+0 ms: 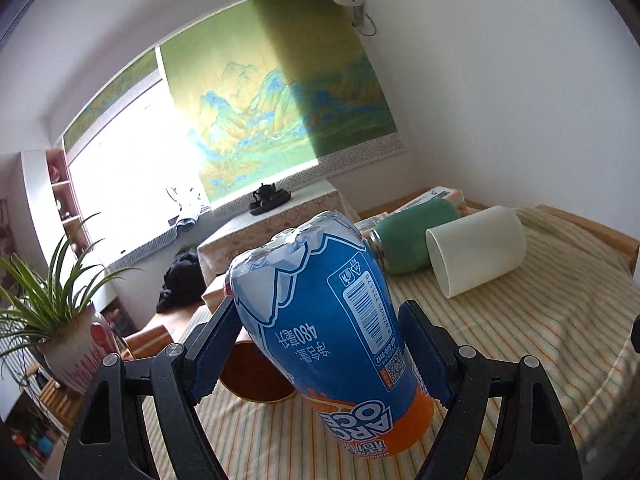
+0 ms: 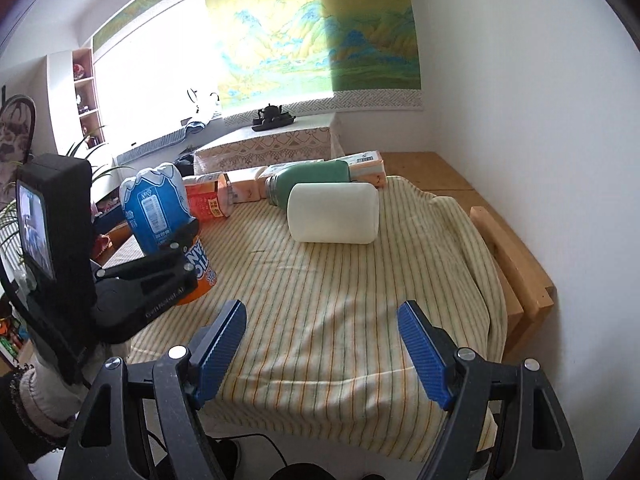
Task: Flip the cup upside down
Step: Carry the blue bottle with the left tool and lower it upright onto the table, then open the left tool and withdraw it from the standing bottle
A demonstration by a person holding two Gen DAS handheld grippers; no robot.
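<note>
A blue and orange printed cup (image 1: 332, 336) stands upside down, its orange mouth end down on the striped cloth and its crinkled base up. My left gripper (image 1: 316, 352) has its blue pads against both sides of the cup. The right wrist view shows the same cup (image 2: 160, 208) at the table's left side, held by the left gripper (image 2: 176, 248). My right gripper (image 2: 320, 344) is open and empty above the near part of the cloth.
A white cup (image 2: 334, 212) and a green flask (image 2: 308, 182) lie on their sides at the back of the striped cloth (image 2: 340, 300). An orange container (image 2: 210, 200) and cartons lie behind. A wooden table edge (image 2: 516, 264) is at right. A potted plant (image 1: 76, 336) stands at left.
</note>
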